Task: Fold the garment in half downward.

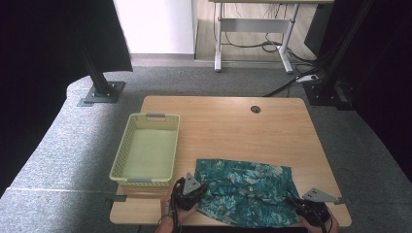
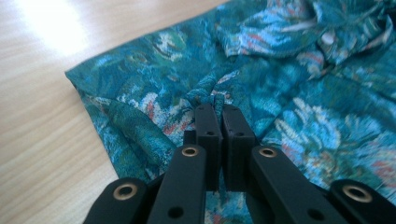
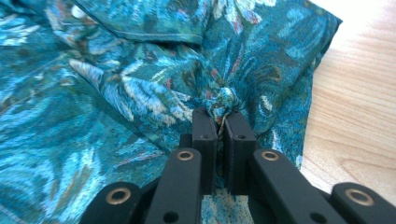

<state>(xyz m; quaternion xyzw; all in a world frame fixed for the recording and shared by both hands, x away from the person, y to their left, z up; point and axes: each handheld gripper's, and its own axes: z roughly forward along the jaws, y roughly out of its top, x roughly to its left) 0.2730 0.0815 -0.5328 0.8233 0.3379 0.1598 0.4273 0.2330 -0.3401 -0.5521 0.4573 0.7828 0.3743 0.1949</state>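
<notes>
- The wooden table point(image 1: 233, 126) carries everything; a round cable hole point(image 1: 255, 109) sits near its far edge, well apart from the cloth.
- The teal floral cloth point(image 1: 245, 191) lies spread and rumpled on the table's near half, reaching the near edge.
- A pale yellow basket point(image 1: 127, 145) stands just beside the cloth's left end, with nothing lying between them.
- The left gripper point(image 2: 217, 109), at the cloth's near left corner, has its jaws nearly together, pinching a bunched fold.
- The right gripper point(image 3: 219, 114), at the cloth's near right corner, likewise pinches a gathered fold between narrow jaws.

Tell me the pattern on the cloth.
Teal floral print on the cloth, clearest in the left gripper view.
</notes>
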